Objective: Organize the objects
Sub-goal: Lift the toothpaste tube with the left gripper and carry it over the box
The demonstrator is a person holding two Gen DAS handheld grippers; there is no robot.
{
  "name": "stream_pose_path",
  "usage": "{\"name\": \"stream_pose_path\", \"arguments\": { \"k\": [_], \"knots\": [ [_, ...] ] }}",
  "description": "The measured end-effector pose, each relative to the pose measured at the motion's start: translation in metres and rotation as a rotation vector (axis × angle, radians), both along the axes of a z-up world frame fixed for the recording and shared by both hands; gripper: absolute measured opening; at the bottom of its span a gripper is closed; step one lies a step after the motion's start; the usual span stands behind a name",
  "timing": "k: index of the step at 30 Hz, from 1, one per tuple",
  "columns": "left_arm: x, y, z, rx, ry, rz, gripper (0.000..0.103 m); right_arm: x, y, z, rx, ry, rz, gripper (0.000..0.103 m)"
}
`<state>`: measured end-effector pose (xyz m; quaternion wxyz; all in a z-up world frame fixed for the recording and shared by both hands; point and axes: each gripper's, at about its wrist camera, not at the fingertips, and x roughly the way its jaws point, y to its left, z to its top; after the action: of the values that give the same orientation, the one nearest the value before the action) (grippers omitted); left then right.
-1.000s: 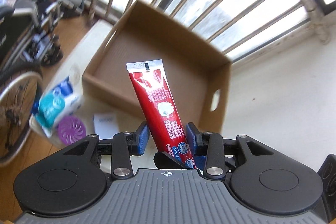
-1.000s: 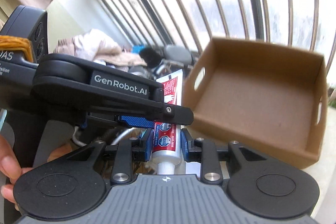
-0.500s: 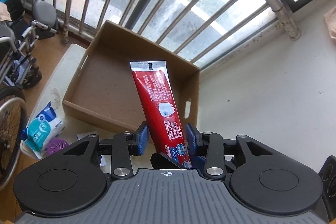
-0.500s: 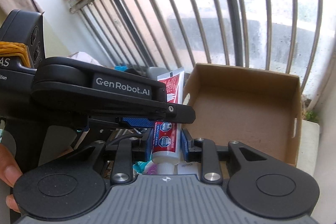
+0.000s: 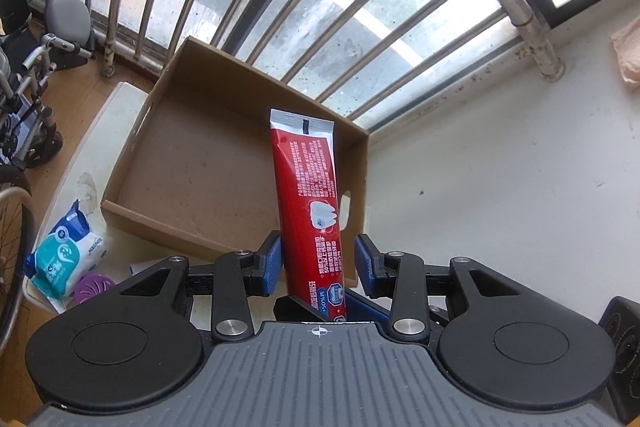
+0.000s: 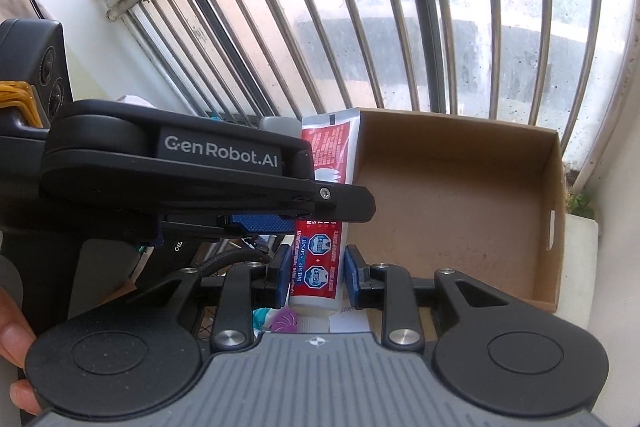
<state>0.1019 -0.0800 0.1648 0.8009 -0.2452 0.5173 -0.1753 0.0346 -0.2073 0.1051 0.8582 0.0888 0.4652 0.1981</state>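
Right wrist view: the left tool (image 6: 340, 205), marked "GenRobot.AI", and the right tool (image 6: 316, 277) both clamp the red toothpaste tube (image 6: 320, 267), centre frame, upright, cap downward, beside the brown cardboard box (image 6: 460, 211).

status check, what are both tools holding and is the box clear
Both tools, left and right, shut on one toothpaste tube. Tube upright, off the surface, near the cardboard box. Box empty, nothing blocking it.
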Motion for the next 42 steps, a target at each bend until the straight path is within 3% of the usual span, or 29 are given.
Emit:
{"name": "stream_pose_path", "arguments": {
  "k": [14,42],
  "knots": [
    [0.044,-0.006,-0.005,0.036,0.033,0.062,0.037,0.065,-0.006,-0.012,0.050,0.043,0.053,0.030],
    [0.074,-0.075,-0.017,0.054,0.078,-0.046,0.037,0.097,-0.076,-0.030,0.062,0.097,-0.058,0.030]
  ]
}}
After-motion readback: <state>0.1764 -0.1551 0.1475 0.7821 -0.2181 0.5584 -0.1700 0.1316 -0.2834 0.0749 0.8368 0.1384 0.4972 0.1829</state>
